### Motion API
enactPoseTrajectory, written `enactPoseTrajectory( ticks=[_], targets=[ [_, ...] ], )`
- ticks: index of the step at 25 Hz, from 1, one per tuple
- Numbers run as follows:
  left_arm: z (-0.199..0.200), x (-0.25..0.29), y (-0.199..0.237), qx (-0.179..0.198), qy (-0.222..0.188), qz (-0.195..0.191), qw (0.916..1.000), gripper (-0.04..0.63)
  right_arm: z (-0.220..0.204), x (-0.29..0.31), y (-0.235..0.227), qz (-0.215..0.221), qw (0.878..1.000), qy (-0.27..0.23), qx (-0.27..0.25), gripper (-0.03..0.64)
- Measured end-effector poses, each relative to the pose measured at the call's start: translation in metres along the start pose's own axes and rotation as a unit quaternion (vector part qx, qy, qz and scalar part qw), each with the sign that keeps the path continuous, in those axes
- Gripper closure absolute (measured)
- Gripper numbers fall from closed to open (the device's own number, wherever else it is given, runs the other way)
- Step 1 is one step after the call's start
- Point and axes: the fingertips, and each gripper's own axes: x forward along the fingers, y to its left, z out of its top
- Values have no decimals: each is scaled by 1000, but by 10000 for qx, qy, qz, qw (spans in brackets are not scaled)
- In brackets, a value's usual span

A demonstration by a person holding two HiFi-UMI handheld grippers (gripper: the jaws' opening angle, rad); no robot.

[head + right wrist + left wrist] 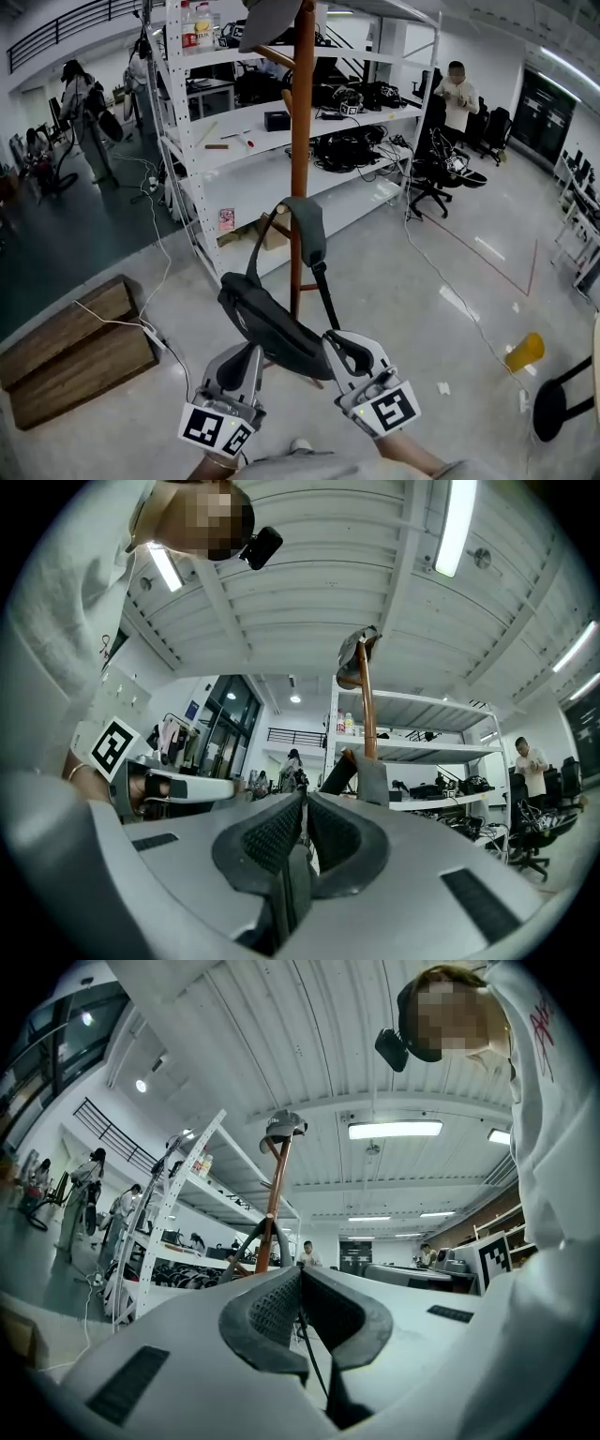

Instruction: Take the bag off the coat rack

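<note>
A dark grey bag (272,328) hangs by its strap (307,230) from a peg on the brown coat rack pole (302,131). In the head view my left gripper (248,349) sits at the bag's lower left edge and my right gripper (337,343) at its right end. The left gripper (300,1274) has its jaws together, with a thin dark cord and bag fabric (342,1410) pinched between them. The right gripper (305,799) is shut on a grey piece of the bag's strap (291,892). The strap's loop over the peg (361,780) shows ahead of it.
White shelving (187,141) loaded with gear stands right behind the rack. Wooden steps (75,347) and a floor cable (159,272) lie to the left. An office chair (436,178), a person (457,94), a yellow object (525,352) and a black stool (553,403) are to the right.
</note>
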Motion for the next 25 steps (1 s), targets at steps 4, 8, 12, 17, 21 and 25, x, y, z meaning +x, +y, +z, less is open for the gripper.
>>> enactPoseTrajectory(
  ticks=[4,8,12,17,21,25],
  targets=[
    [3,3,9,20,24,49,10000,577,2,11,1,60,10000,-13,-20,595],
    [6,4,17,51,23,37,10000,577,0,18,7,10,10000,26,-35,595],
    [7,1,21,23,31,34,10000,577,-5,29,-5,-210,9993,315,-69,594],
    [0,-2,25,-123,95,58,9999,577,26,81,-69,-696,9936,585,-666,396],
    [0,-5,25,-139,107,30,9998,577,23,130,-107,-963,9882,824,-859,384],
    [4,-11,34,-70,65,120,9999,577,1,160,-123,-1186,9833,1138,-779,382]
  ],
)
